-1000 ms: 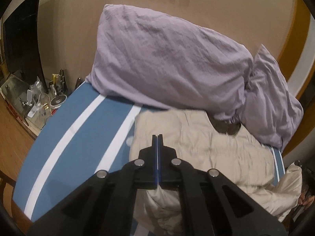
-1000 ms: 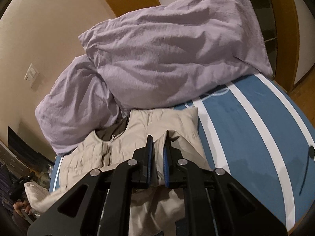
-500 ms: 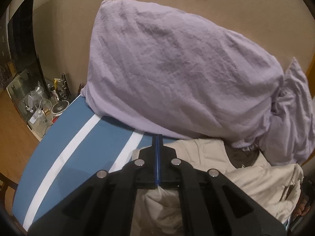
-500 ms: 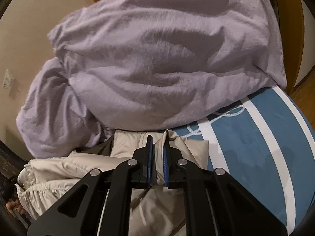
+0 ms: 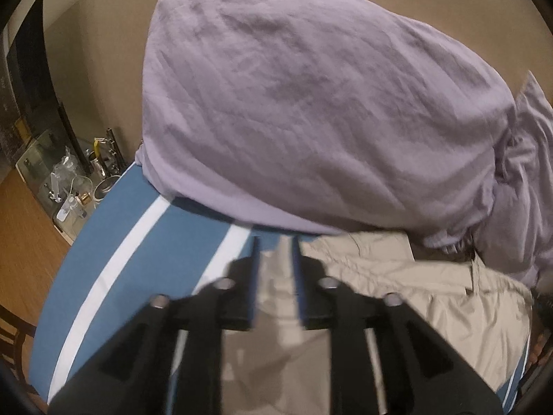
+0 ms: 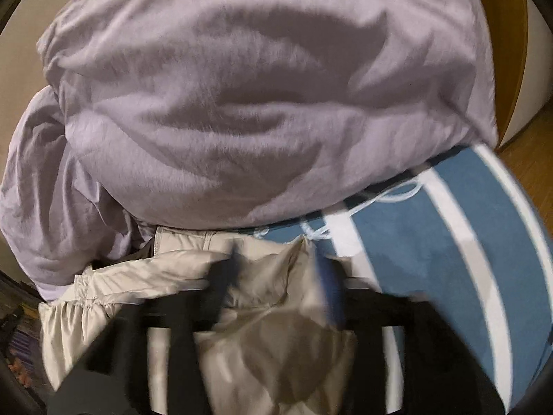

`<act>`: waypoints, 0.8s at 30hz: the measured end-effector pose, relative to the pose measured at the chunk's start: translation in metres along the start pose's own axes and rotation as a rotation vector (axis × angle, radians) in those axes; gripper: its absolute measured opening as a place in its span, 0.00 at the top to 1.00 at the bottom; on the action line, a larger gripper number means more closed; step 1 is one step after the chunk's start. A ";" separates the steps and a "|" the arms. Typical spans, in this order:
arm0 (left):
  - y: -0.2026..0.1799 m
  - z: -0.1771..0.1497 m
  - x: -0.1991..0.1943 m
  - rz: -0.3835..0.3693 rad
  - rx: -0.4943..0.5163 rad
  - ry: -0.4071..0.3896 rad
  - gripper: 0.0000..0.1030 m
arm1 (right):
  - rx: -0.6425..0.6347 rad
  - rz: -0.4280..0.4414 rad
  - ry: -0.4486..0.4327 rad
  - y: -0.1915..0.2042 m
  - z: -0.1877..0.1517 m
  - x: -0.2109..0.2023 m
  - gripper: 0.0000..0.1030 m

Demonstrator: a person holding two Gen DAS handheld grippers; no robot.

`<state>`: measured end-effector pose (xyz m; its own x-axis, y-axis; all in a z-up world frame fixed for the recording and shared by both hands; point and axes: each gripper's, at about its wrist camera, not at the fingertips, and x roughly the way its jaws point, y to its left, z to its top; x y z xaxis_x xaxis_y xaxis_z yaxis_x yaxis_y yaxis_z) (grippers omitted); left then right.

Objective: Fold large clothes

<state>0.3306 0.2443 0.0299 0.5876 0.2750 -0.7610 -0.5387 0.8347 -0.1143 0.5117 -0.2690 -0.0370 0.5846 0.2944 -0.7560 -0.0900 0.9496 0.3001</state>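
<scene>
A beige padded jacket [image 5: 432,294] lies crumpled on the blue bed with white stripes [image 5: 138,242], its top edge against the big lavender pillow [image 5: 311,103]. My left gripper [image 5: 275,259] hovers over the jacket's left corner. Its jaws are opening, and a fold of beige fabric sits loosely between the blue pads. In the right wrist view my right gripper [image 6: 278,269] is blurred over the jacket [image 6: 138,276]. Its jaws are opening wide, with a peak of fabric standing between them, beside the bed's [image 6: 432,242] stripes.
The lavender pillow [image 6: 242,86] and a second one [image 5: 528,173] fill the head of the bed by the wall. A cluttered low stand [image 5: 69,186] and wooden floor [image 5: 24,235] lie to the left. A thin white cord [image 6: 397,193] lies on the bedspread.
Both grippers carried the jacket's edge forward to the pillows. Each was shut on the fabric and has now spread its jaws, so the fabric sits loose between them.
</scene>
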 end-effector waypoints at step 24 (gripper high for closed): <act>-0.083 -0.101 -0.007 -0.095 0.175 -0.030 0.26 | -0.330 0.091 0.074 0.065 -0.092 -0.019 0.36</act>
<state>0.3106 0.1246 -0.0195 0.6500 0.2034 -0.7322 -0.3682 0.9271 -0.0694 0.4204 -0.2027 -0.0563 0.5036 0.3754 -0.7782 -0.4019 0.8991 0.1736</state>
